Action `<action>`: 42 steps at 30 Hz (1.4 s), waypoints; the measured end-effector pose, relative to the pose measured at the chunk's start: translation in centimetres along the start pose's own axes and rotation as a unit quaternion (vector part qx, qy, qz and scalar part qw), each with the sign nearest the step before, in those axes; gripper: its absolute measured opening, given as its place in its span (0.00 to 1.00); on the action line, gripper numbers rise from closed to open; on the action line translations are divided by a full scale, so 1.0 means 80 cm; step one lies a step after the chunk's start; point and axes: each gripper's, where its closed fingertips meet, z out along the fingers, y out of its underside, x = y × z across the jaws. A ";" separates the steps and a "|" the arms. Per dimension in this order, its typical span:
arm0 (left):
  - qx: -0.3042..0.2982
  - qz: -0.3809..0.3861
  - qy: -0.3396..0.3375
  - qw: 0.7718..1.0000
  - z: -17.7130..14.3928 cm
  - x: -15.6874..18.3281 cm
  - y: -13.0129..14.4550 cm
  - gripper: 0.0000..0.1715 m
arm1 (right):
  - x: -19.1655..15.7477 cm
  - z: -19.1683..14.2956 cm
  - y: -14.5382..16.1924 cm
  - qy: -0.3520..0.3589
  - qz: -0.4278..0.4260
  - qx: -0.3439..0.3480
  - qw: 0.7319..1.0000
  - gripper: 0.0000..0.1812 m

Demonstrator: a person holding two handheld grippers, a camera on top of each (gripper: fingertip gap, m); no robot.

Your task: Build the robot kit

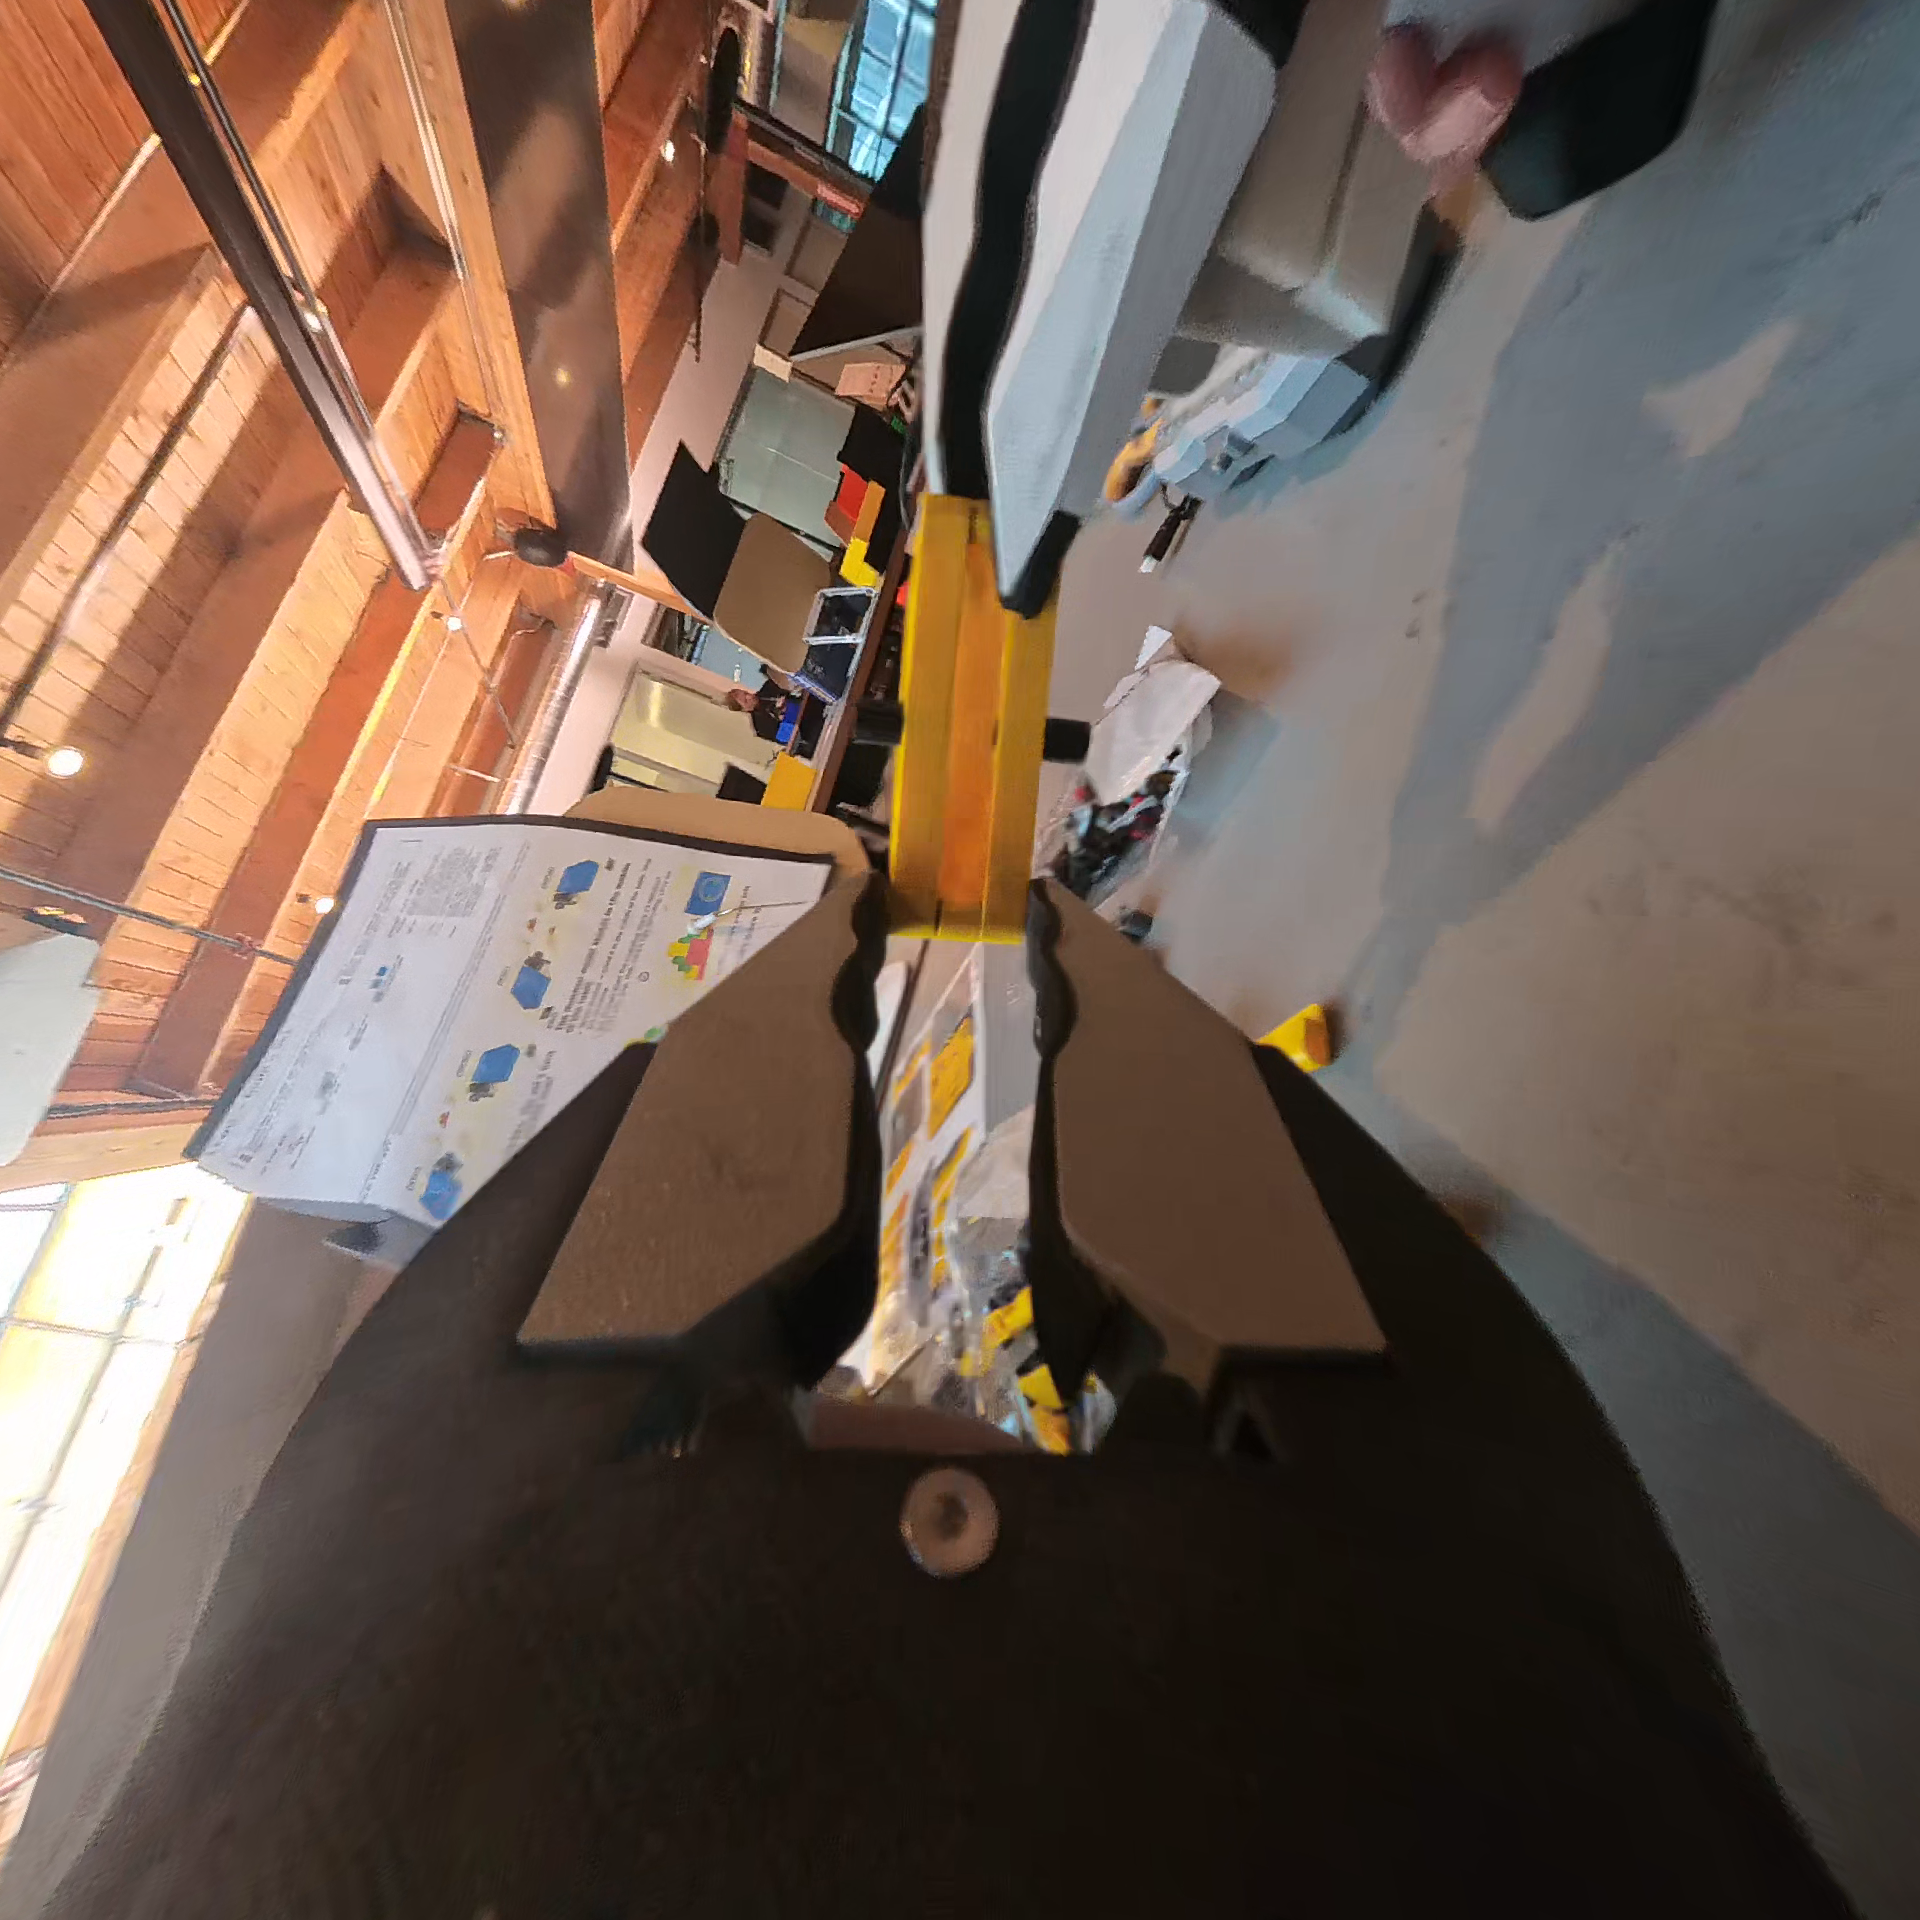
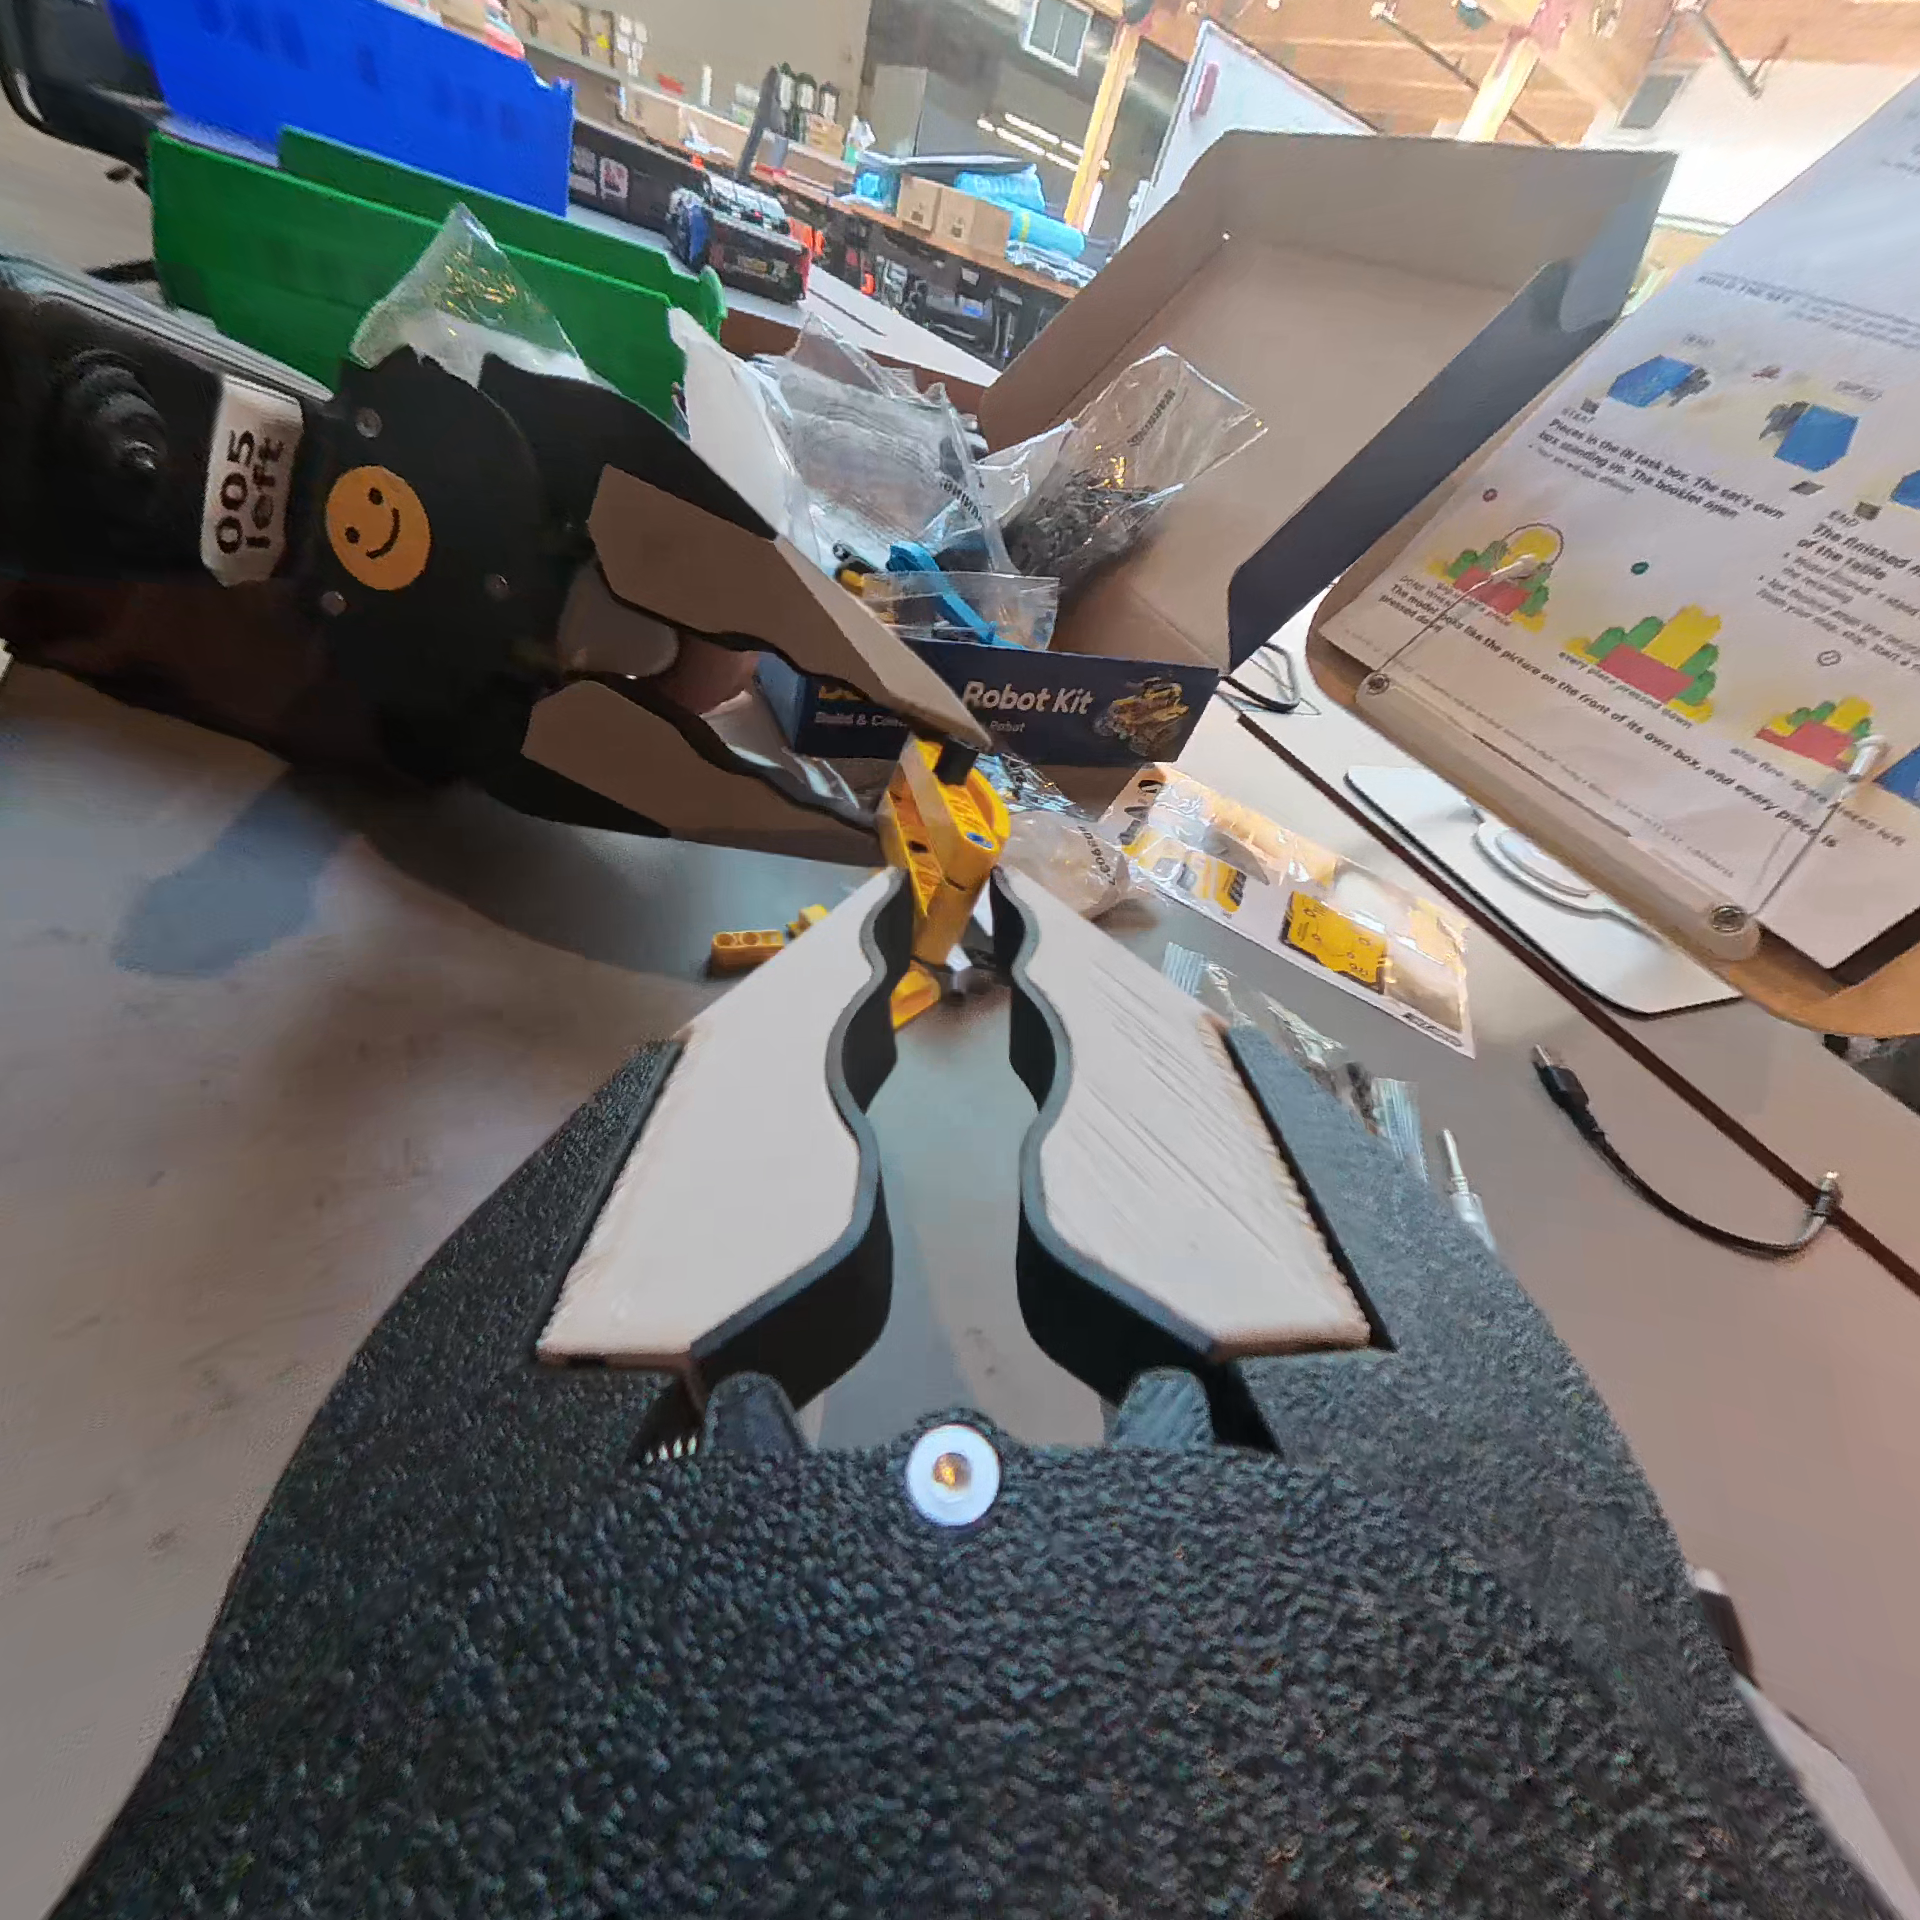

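The right gripper (image 2: 940,904), nearest, pinches a yellow plastic beam assembly (image 2: 940,842) above the grey worktop (image 2: 312,1091); the left gripper (image 2: 914,769) clamps its other end. Leftward green bins (image 2: 312,239), then clear parts bags (image 2: 894,457), an open cardboard box (image 2: 1299,343), an instruction board (image 2: 1662,582).

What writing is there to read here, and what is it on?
Wording not quoted, only where it stands.
White tag on the left gripper: a short code.
Dark blue box: a title.
Instruction sheet at right: paragraphs, mostly blurred.
Yellow leaflet on table: too small.
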 end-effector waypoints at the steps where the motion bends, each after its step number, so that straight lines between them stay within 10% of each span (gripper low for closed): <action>1: 0.003 -0.016 0.018 1.000 0.001 0.008 -0.001 0.14 | 0.002 -0.002 -0.003 0.011 -0.017 0.004 1.000 0.07; 11: -0.002 -0.109 0.034 0.993 0.004 0.007 -0.008 0.23 | 0.023 -0.025 -0.013 0.198 -0.237 -0.058 0.949 0.06; 23: 0.009 -0.170 -0.027 0.985 -0.038 0.010 -0.123 0.04 | 0.013 -0.058 -0.012 0.187 -0.067 -0.060 0.978 0.06; 35: -0.127 -0.375 0.026 0.918 -0.155 0.130 -0.108 0.01 | -0.040 -0.036 0.052 0.120 -0.406 -0.266 0.866 0.05; 42: -0.059 -0.403 0.035 0.913 -0.175 0.136 -0.136 0.09 | -0.085 -0.028 0.072 0.088 -0.353 -0.291 0.885 0.06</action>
